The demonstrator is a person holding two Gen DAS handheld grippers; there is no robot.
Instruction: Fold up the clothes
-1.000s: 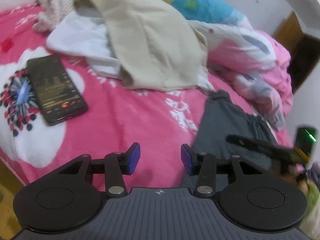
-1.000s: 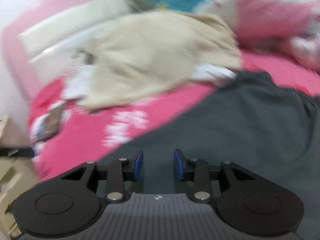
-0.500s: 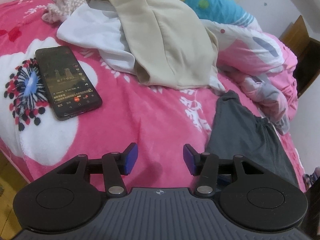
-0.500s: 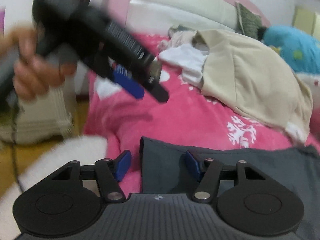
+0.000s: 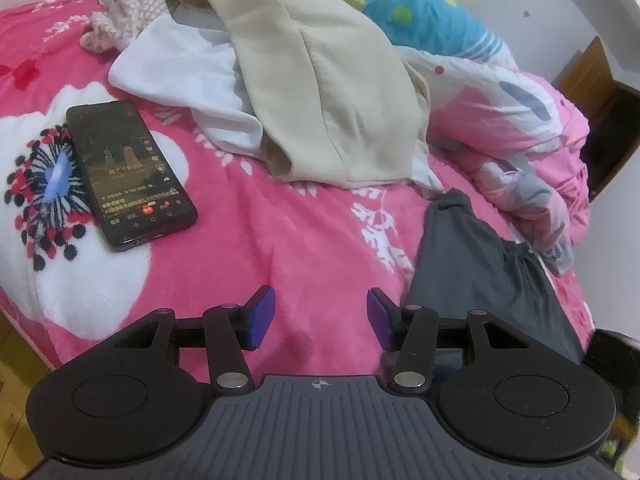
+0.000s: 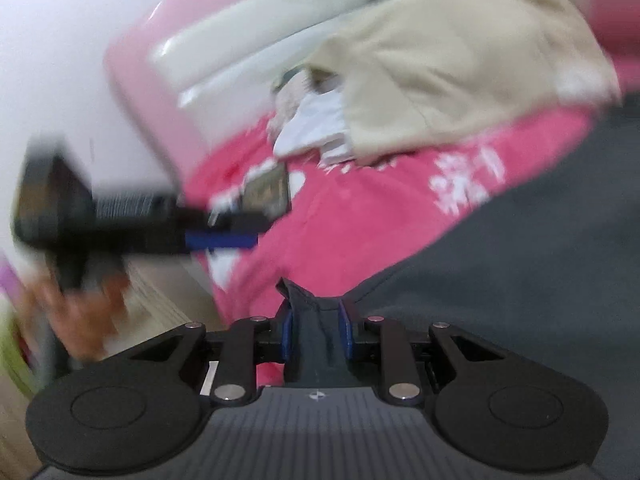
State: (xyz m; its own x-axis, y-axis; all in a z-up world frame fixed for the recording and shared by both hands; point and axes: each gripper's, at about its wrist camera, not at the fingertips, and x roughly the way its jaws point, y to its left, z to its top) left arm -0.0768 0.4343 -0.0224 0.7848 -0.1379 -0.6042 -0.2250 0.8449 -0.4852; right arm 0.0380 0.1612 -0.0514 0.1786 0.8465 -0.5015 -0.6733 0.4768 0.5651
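**A:** Two grippers, one dark grey garment (image 5: 472, 276). Where on the bed?

**B:** Spread flat on the pink fleece blanket (image 5: 312, 248), toward the near right side in the left wrist view — narrow at the far end, widening toward the near edge, with a gathered, puckered band along its right side. Plain charcoal, matte, no print visible.

**A:** And the right gripper (image 6: 316, 334)?

**B:** Jaws closing, with a bunched near corner of the grey cloth between the blue pads (image 6: 345, 332) — fabric pinched into vertical creases and poking up past the fingertips. Rest of the garment filling the right half of that blurred view.

**A:** Left gripper (image 5: 320, 316)?

**B:** Hovering above bare blanket just left of the garment's near edge, blue pads (image 5: 260, 316) apart, nothing between them. Seen from the right wrist as a dark blurred shape at the left, held in a hand (image 6: 76, 320).

**A:** Anything else nearby?

**B:** Further back, a beige garment (image 5: 328, 96) draped over a white one (image 5: 188, 88), both rumpled and apart from the grey piece. To the left, a black phone (image 5: 128, 172) lying face up with its screen lit. Behind, a teal cushion (image 5: 404, 12) and a crumpled pink quilt (image 5: 520, 120).
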